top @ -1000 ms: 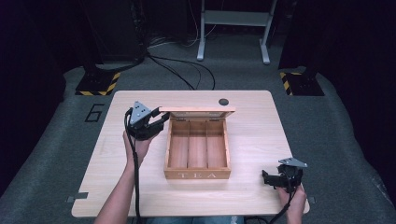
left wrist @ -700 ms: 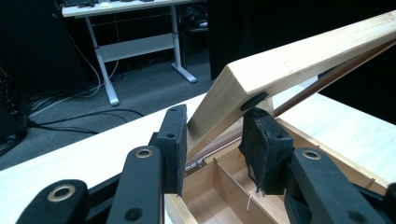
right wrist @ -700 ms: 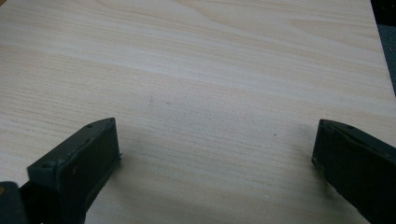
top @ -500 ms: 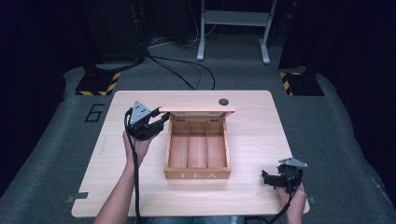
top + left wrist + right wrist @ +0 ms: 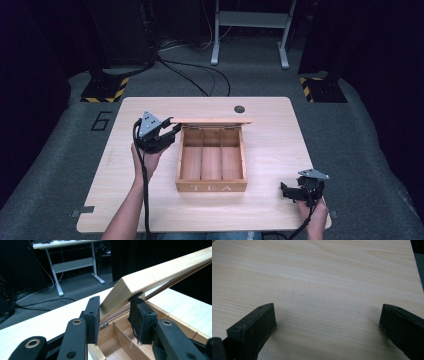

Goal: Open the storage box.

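I see wooden tea box (image 5: pixel 211 161) mid-desk, lid (image 5: pixel 211 120) raised at far edge; left tongs (image 5: pixel 113 312) clamp lid's left corner; right tongs (image 5: pixel 325 322) wide, empty, near desk's right front corner; lid stiff, light, hinged, smooth; I'd grip corner edge firmly.

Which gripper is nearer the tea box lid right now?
Left. The left gripper has its jaws closed on the left end of the raised lid. The right gripper rests near the table's front right corner, apart from the box.
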`<action>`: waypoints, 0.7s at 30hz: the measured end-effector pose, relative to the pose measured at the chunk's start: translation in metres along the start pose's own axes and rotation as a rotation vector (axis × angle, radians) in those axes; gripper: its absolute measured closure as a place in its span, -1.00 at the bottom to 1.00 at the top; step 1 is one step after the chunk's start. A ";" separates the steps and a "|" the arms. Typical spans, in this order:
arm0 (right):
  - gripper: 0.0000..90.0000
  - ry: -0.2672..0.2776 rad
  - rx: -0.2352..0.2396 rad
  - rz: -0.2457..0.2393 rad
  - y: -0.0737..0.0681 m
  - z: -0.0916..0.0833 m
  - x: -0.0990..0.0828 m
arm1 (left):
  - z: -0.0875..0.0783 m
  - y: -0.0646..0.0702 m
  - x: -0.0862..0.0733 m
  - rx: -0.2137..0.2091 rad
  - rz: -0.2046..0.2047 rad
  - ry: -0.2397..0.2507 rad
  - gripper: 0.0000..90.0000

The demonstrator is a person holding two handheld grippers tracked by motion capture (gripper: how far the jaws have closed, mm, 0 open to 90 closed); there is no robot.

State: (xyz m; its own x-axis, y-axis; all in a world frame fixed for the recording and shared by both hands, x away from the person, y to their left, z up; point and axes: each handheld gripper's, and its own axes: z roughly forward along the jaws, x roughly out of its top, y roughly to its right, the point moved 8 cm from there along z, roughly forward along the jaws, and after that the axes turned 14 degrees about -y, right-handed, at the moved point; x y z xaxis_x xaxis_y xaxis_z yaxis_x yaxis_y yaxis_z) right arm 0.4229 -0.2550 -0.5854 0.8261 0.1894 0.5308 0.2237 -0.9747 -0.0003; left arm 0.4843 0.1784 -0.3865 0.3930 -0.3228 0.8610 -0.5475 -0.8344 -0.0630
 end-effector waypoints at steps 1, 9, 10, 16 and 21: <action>-1.00 0.000 0.000 0.000 0.000 0.000 0.000 | -0.001 0.001 -0.001 0.005 0.002 0.008 0.34; -1.00 0.001 -0.001 -0.003 0.000 0.000 0.000 | -0.006 0.010 -0.014 0.015 0.024 0.011 0.31; -1.00 0.000 -0.001 -0.003 0.000 0.000 0.000 | -0.006 0.011 -0.016 0.020 0.028 0.009 0.31; -1.00 -0.001 0.000 -0.007 0.000 0.000 0.000 | -0.008 0.023 -0.037 0.055 0.044 0.008 0.29; -1.00 -0.001 0.000 -0.007 0.000 0.000 0.000 | -0.007 0.029 -0.052 0.038 0.025 0.016 0.26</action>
State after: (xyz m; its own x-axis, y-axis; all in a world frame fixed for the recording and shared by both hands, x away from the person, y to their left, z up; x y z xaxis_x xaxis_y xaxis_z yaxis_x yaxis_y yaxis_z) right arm 0.4228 -0.2553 -0.5855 0.8249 0.1965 0.5300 0.2295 -0.9733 0.0037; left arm 0.4426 0.1747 -0.4299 0.3677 -0.3367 0.8668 -0.5287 -0.8426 -0.1030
